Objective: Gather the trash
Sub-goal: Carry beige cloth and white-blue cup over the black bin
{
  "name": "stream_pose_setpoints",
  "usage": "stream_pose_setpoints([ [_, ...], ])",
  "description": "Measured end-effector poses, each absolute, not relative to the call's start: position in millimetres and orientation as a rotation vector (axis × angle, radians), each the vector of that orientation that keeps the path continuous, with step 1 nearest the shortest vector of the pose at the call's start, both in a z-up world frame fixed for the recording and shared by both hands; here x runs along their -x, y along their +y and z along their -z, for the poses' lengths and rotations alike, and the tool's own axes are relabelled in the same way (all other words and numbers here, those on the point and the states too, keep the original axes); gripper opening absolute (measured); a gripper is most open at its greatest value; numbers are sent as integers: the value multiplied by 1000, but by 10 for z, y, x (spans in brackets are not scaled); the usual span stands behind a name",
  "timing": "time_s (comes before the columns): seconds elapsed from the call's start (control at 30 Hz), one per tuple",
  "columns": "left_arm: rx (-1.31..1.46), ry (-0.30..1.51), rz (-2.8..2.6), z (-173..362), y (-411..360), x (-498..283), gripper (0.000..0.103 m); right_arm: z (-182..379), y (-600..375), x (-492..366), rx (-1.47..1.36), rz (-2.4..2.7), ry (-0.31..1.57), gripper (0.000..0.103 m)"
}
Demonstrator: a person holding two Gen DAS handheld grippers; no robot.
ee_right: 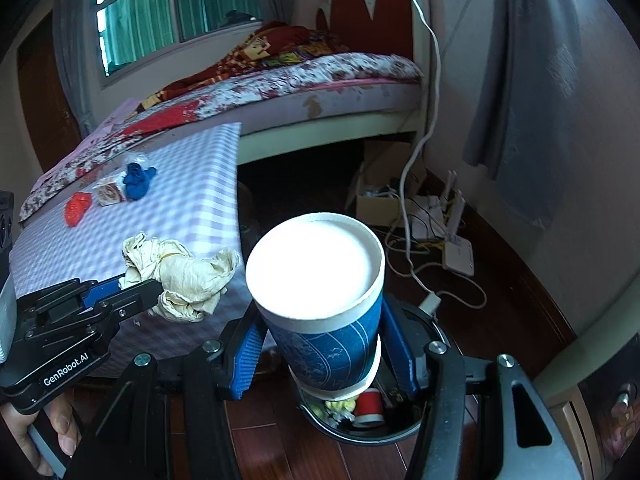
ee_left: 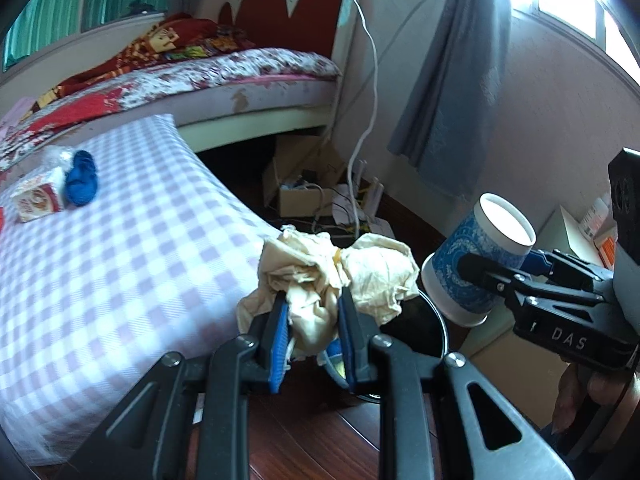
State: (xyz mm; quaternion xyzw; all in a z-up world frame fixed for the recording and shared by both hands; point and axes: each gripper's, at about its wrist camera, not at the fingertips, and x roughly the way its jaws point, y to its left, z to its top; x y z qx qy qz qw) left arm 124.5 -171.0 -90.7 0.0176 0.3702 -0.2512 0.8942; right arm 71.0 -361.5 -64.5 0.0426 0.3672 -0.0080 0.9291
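Note:
My left gripper [ee_left: 314, 320] is shut on a crumpled beige paper wad [ee_left: 332, 276], held above the near rim of a round black bin [ee_left: 440, 320]. In the right wrist view the left gripper [ee_right: 138, 282] comes in from the left, with the paper wad [ee_right: 184, 276] at the table's corner. My right gripper [ee_right: 324, 348] is shut on a blue patterned paper cup [ee_right: 332, 344], tilted, mouth towards the camera, over the bin [ee_right: 360, 436]. From the left wrist view the right gripper [ee_left: 492, 264] holds the cup [ee_left: 472, 272] at the right, beside the wad.
A table with a lilac checked cloth [ee_left: 120, 260] carries a small carton [ee_left: 38, 200], a blue crumpled thing [ee_left: 82, 180] and a red thing [ee_right: 78, 208]. The bin holds a red spool [ee_right: 370, 400] and yellowish scraps. Beyond are a bed [ee_left: 240, 80], a cardboard box [ee_left: 300, 196], and cables and a router [ee_right: 458, 256] on the wooden floor.

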Motion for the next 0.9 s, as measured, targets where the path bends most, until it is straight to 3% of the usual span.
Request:
stream_pose_setpoints([
  [0.9, -69, 1039, 665, 1814, -2643, -1462, 24, 1666, -4384, -820, -170, 55, 966, 58],
])
